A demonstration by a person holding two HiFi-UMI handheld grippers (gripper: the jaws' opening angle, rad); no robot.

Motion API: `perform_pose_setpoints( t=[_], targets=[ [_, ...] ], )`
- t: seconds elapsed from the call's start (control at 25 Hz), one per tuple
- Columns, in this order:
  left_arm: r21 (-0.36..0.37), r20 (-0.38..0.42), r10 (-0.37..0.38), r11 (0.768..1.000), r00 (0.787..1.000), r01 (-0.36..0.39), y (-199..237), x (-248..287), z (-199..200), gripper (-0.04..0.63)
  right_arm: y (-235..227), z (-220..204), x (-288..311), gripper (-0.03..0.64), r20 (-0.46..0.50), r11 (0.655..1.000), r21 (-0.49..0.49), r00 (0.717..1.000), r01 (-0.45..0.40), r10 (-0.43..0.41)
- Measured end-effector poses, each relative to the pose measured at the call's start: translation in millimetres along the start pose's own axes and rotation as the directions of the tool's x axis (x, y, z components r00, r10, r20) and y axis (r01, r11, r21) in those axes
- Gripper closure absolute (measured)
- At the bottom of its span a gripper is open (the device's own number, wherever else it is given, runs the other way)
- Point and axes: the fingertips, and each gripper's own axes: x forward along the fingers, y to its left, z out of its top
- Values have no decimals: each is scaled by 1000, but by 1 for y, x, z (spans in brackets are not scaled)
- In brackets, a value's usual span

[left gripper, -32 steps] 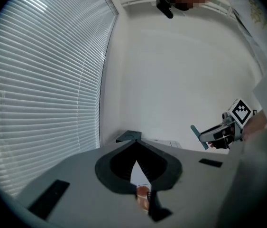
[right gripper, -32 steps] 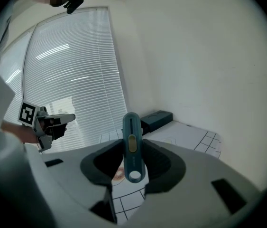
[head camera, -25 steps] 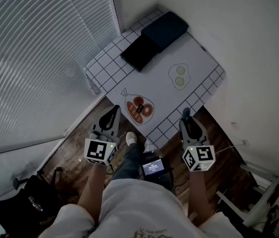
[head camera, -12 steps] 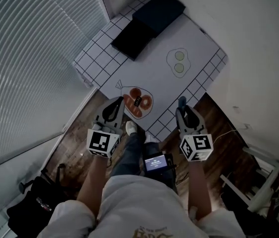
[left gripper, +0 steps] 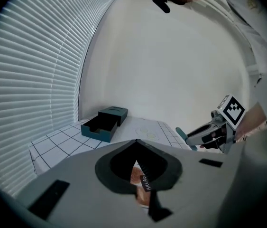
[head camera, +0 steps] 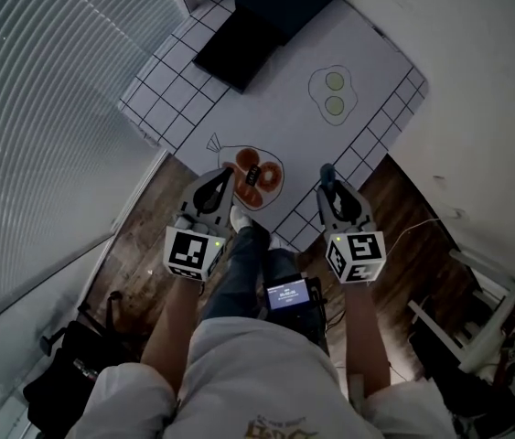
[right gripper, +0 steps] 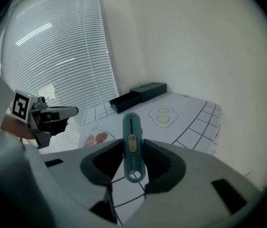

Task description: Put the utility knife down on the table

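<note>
Both grippers are seen lower and nearer to the table (head camera: pixel 371 53) than a second ago, and their tips now reach over its near edge. The knife (right gripper: pixel 131 127), blue-green with a yellow slider, is pinched upright between the jaws of the right gripper (right gripper: pixel 132 147). It is held over the table edge and is not yet put down. The jaws of the left gripper (left gripper: pixel 136 141) are pressed together at the tips, and nothing is held in them. Through the gap behind the tips a small black tag (left gripper: pixel 146 183) is seen on a bread picture (head camera: pixel 259 174). Its white letters look like "BREAD". An egg picture (head camera: pixel 333 94) and a dark box (head camera: pixel 266 16) are seen farther back on the table. Black and white squares are printed on each gripper's cube (head camera: pixel 190 254). Writing on a small screen (head camera: pixel 286 293) at the person's waist is too small to be read.
</note>
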Motion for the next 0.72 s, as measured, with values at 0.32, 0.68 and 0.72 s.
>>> perform_pose_setpoints(
  t=[0.32, 0.68, 0.72],
  targets=[
    [-2, -44, -29, 1000, 999, 29, 4, 6, -19, 588, 3, -24, 14, 480, -54, 1000, 0, 998, 24, -24],
    [-1, -76, -52, 999, 996, 52, -1, 10, -41, 588, 1, -46, 31, 480, -119, 996, -40, 990, 74, -79],
    [-2, -80, -55, 998, 995, 55, -2, 10, -42, 588, 1, -48, 33, 480, -125, 996, -46, 989, 76, -81]
  ],
)
